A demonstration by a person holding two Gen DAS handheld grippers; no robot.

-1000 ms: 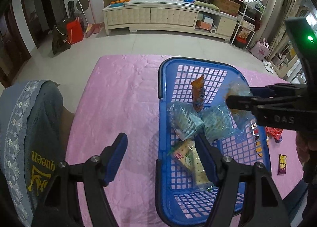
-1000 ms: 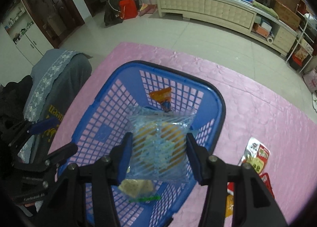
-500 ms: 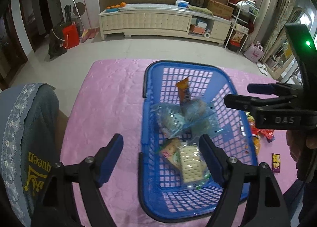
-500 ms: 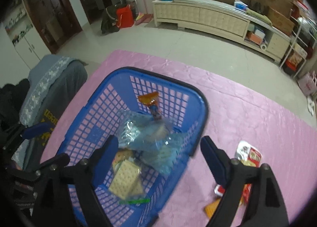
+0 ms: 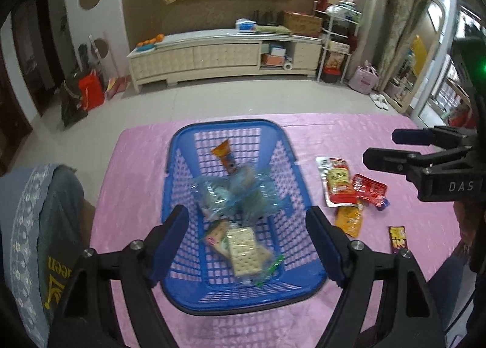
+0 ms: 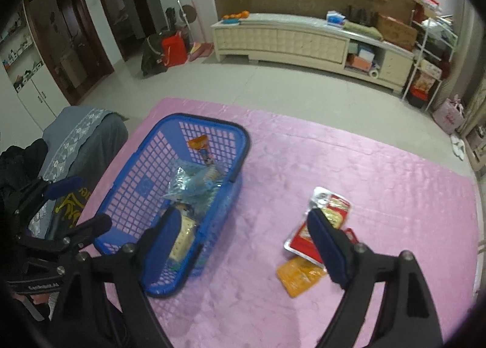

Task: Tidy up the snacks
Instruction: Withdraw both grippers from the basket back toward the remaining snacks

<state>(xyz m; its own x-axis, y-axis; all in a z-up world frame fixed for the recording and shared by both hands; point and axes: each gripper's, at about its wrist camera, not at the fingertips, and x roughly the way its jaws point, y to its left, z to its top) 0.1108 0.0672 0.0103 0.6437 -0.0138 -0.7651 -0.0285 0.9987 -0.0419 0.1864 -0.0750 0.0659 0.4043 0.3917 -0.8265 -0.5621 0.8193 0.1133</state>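
A blue plastic basket [image 5: 179, 165] [image 6: 142, 165] sits on the pink tablecloth. It holds clear blue-striped cracker bags [image 5: 240, 193] [image 6: 194, 184], a cracker pack [image 5: 243, 252] and an orange packet [image 5: 224, 156]. My left gripper [image 5: 247, 226] is open and empty above the basket's near end. My right gripper [image 6: 243, 226] is open and empty, right of the basket; it also shows in the left wrist view [image 5: 385, 147]. Loose snacks lie on the cloth: a red-and-white pouch [image 5: 337, 180] [image 6: 331, 208], a red packet [image 5: 369, 188], an orange packet [image 5: 349, 220] [image 6: 299, 276] and a small dark sachet [image 5: 398, 235].
A chair draped in grey-blue cloth [image 5: 33, 226] [image 6: 85, 135] stands at the table's left edge. The table's far edge [image 5: 334, 115] drops to a tiled floor. A long white cabinet [image 5: 212, 56] stands against the far wall.
My right gripper opened and let the blue-striped bag drop into the basket, then moved right toward the loose snacks. My left gripper pulled back and up a little.
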